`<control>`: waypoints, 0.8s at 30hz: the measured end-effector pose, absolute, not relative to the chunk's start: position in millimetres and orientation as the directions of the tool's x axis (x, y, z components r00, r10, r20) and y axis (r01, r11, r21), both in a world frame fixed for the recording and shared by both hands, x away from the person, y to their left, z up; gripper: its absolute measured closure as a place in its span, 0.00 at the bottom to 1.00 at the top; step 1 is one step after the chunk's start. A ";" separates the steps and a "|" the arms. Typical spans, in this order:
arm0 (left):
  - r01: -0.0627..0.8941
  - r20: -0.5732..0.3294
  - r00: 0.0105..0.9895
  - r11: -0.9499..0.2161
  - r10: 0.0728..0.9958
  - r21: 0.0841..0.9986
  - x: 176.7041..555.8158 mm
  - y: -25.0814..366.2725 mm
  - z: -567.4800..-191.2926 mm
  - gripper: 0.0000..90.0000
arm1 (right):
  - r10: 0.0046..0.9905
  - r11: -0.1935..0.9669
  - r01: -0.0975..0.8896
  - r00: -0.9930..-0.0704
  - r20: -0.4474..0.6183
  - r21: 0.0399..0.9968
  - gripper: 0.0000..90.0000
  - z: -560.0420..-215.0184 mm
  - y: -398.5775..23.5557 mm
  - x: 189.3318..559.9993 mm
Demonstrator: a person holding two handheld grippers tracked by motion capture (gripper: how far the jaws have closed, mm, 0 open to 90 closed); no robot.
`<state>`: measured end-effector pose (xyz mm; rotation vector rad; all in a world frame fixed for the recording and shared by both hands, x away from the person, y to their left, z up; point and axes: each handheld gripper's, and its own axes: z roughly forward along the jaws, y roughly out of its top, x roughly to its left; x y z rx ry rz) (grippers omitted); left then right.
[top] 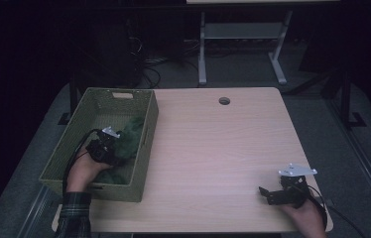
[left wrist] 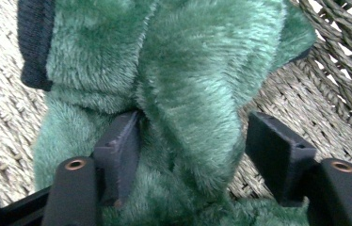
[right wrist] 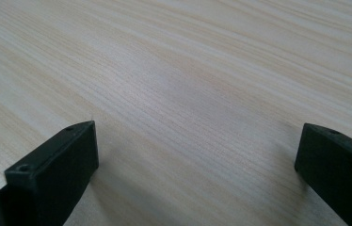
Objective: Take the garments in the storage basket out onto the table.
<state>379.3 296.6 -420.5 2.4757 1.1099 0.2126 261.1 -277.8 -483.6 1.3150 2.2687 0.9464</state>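
Observation:
A green fleecy cloth [top: 132, 133] lies bunched inside a woven olive basket [top: 146, 130] at the table's left. My left gripper [top: 115, 148] reaches down into the basket onto the cloth. In the left gripper view, a thick fold of the cloth [left wrist: 188, 70] stands between the jaws of the left gripper [left wrist: 193, 122]. One jaw touches the pile and the other stands off it, with wicker [left wrist: 4, 117] showing in the gap. A dark trim [left wrist: 33, 42] edges the cloth. My right gripper [top: 265, 194] rests low over the bare table [right wrist: 188, 70] at the front right, and this right gripper [right wrist: 200, 132] holds nothing between its wide jaws.
The wooden table [top: 213, 148] has a round cable hole [top: 224, 101] near its far edge. The basket hangs over the table's left edge. A desk frame [top: 202, 49] and cables stand on the dark floor behind.

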 end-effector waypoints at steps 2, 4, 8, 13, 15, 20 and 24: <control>0.682 -0.038 0.670 -0.593 0.742 0.428 379.7 297.1 -420.5 0.44 | 0.862 0.345 0.627 -0.506 0.029 0.699 0.00 -483.6 -277.8 261.1; 0.686 -0.050 0.669 -0.590 0.741 0.426 379.6 297.3 -420.5 0.49 | 0.862 0.345 0.627 -0.507 0.029 0.698 0.00 -483.5 -277.8 261.1; 0.691 -0.078 0.666 -0.575 0.741 0.438 379.1 298.4 -417.7 0.65 | 0.862 0.345 0.626 -0.507 0.028 0.699 0.00 -483.6 -277.8 261.1; 0.726 -0.140 0.642 -0.539 0.753 0.426 379.6 301.2 -415.1 0.81 | 0.862 0.345 0.627 -0.506 0.029 0.699 0.00 -483.5 -277.8 261.1; 0.734 -0.152 0.632 -0.524 0.759 0.433 379.4 302.1 -413.9 0.83 | 0.862 0.345 0.627 -0.506 0.029 0.699 0.00 -483.5 -277.8 261.1; 0.738 -0.182 0.613 -0.475 0.769 0.479 377.9 305.6 -406.8 0.86 | 0.862 0.345 0.627 -0.507 0.029 0.698 0.00 -483.5 -277.8 261.1; 0.731 -0.194 0.611 -0.455 0.767 0.508 377.5 309.1 -399.6 0.86 | 0.862 0.345 0.627 -0.507 0.029 0.699 0.00 -483.5 -277.8 261.1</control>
